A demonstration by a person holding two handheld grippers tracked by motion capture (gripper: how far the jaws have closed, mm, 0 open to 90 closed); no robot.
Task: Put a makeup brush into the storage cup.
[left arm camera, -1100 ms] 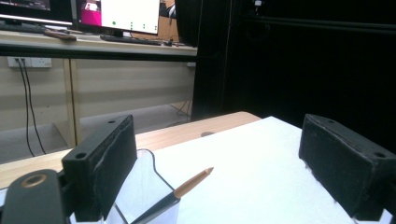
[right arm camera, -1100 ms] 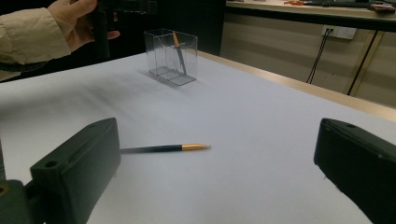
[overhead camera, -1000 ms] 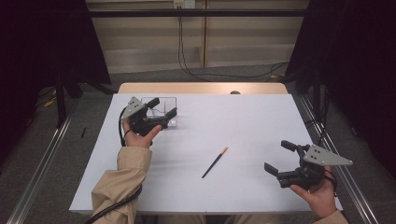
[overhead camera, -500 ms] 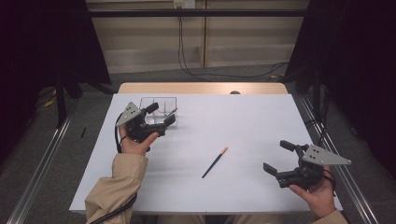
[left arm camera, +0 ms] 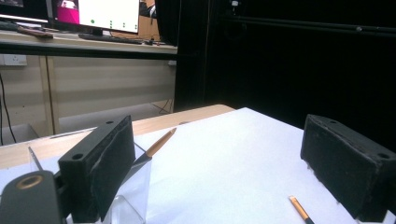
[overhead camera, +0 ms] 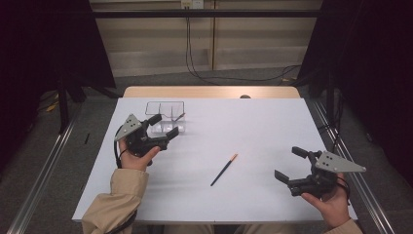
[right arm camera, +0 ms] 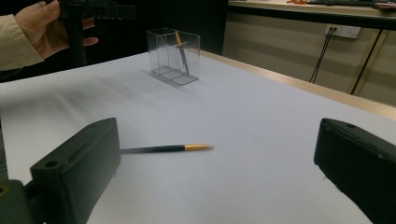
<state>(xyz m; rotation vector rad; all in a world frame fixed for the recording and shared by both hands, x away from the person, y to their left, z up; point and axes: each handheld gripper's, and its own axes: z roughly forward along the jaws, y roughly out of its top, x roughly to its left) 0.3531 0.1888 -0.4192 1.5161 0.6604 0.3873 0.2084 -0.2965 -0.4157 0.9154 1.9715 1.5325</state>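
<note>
Lying loose on the white bench (overhead camera: 253,131), a pen (overhead camera: 224,169) sits just below the middle of the high view, its gold tip pointing to the upper right and its dark end to the lower left. Nothing touches it.

At the left of that view the left tool (overhead camera: 164,127) hangs above the bench with its jaws apart and nothing between them. It is just beside a clear box (overhead camera: 165,105) that stands upright in the upper left of the frame, near the far edge of the bench. The box has inner compartments, and a second pen (overhead camera: 179,117) leans in one of them. In the left gripper view the box wall (left arm camera: 135,186) stands at the lower left against the left jaw, the leaning pen's gold tip (left arm camera: 161,142) rises beside it, and the loose pen's tip (left arm camera: 299,208) shows at the bottom right, just beside the right jaw.

At the lower right of the high view the right tool (overhead camera: 290,165) is held with its jaws apart and empty, facing left toward the loose pen and well apart from it. In the right gripper view that pen (right arm camera: 168,148) lies between the two jaws, farther off, with the box (right arm camera: 173,56) in the upper left of the frame and the left hand (right arm camera: 42,28) in the corner.
</note>
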